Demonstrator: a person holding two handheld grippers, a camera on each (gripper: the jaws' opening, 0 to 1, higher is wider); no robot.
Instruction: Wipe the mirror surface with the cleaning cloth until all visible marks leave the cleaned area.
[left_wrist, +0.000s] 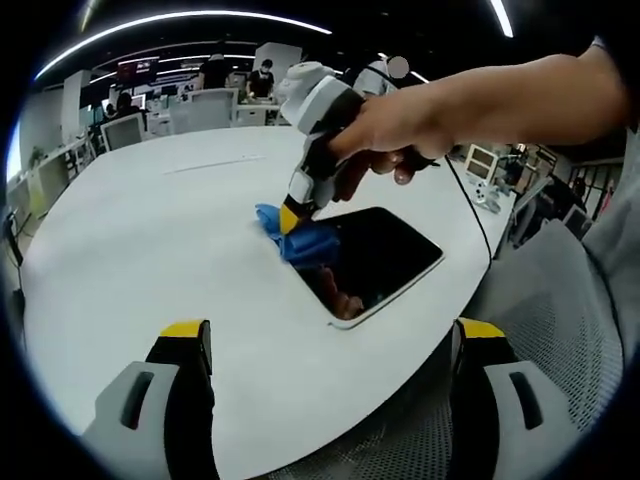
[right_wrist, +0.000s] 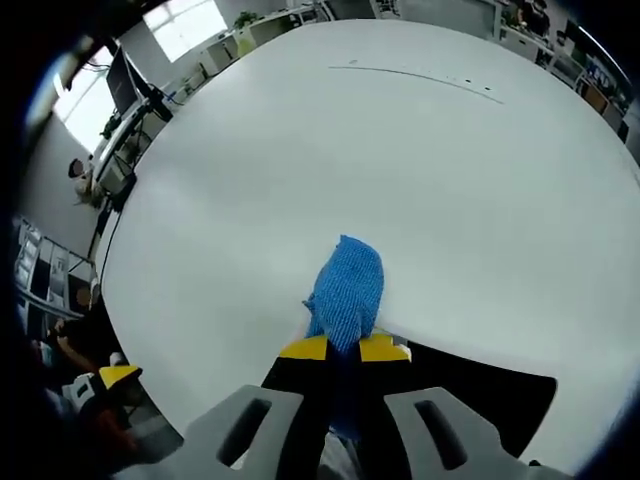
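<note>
Blue cleaning cloth clamped in our right tongs at mirror edge; left tongs gape idle. Cloth may drift onto bench, missing marks.

bg: open office | white round table | ceiling light strips | desks w/ monitors | windows

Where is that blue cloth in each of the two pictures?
Left gripper view: the blue cleaning cloth lies just left of centre, at the mirror's far-left corner, pinched by the right hand-held gripper.
Right gripper view: the cloth is at lower centre, between that gripper's yellow-tipped jaws.
Shared landmark: the round white table.
</note>
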